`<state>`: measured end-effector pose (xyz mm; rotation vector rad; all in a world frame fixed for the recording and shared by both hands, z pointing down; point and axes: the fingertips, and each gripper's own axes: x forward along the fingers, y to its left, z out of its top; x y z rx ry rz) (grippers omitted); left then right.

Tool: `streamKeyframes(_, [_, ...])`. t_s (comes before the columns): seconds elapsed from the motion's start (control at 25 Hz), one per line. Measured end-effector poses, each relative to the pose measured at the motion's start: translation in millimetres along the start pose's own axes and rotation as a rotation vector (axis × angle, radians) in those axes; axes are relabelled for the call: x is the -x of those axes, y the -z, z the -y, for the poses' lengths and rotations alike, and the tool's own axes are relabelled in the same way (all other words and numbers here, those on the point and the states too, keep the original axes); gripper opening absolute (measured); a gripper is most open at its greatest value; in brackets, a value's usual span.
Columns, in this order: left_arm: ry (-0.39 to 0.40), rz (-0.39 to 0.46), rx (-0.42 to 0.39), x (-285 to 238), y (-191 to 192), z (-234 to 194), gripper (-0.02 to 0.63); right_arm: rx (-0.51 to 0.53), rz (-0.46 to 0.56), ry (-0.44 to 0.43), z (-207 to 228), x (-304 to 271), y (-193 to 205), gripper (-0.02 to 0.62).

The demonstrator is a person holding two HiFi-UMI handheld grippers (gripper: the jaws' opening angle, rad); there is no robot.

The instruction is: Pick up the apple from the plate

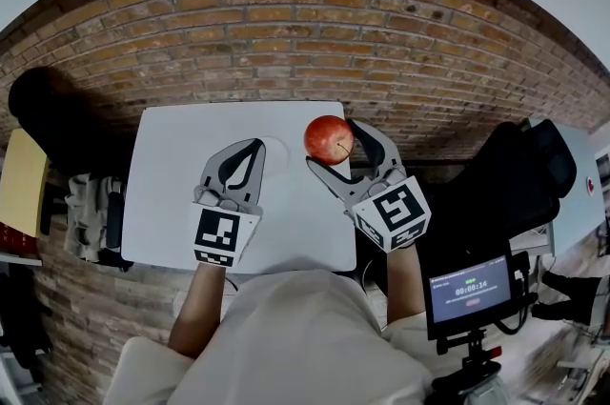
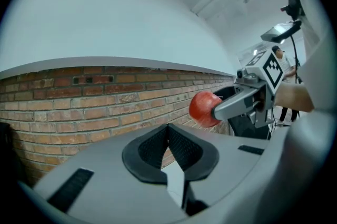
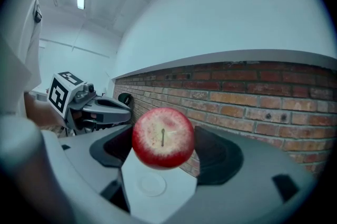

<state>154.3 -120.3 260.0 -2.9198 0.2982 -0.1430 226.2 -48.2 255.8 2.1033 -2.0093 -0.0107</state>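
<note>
The red apple (image 1: 327, 136) is off the table, and my right gripper (image 1: 335, 146) is shut on it, one jaw on each side. In the right gripper view the apple (image 3: 162, 137) fills the gap between the dark pads (image 3: 218, 157), stem facing the camera. Far beneath it lies the white plate (image 3: 152, 184) on the white table (image 1: 172, 203). From the head view only a faint arc of the plate's rim (image 1: 279, 144) shows. My left gripper (image 1: 254, 148) hovers over the table to the apple's left, shut on nothing. The left gripper view has the apple (image 2: 204, 108) at the right.
A brick floor (image 1: 315, 22) surrounds the small table. A black seat (image 1: 48, 112) and a rack (image 1: 95, 217) stand at the left. On the right are a black chair (image 1: 529, 170) and a monitor on a stand (image 1: 467, 291).
</note>
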Motion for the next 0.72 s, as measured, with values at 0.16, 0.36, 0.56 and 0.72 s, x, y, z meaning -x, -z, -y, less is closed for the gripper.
streamKeyframes(0.16, [-0.003,0.003,0.001,1.9,-1.0,1.6,0.006,0.009,0.008,-0.006,-0.8,2.0,-2.1,0.368])
streamKeyframes(0.36, [-0.004,0.000,0.006,1.9,1.2,-0.1,0.006,0.013,0.003,-0.013,-2.9,1.4,-1.1,0.369])
streamKeyframes(0.56, [-0.004,-0.007,0.016,3.2,5.5,-0.5,0.006,0.011,-0.009,-0.019,-5.7,-1.0,2.5,0.368])
streamKeyframes(0.72, [-0.006,-0.010,0.016,4.2,7.2,-3.6,0.006,0.012,-0.010,-0.022,-7.2,-3.7,2.0,0.368])
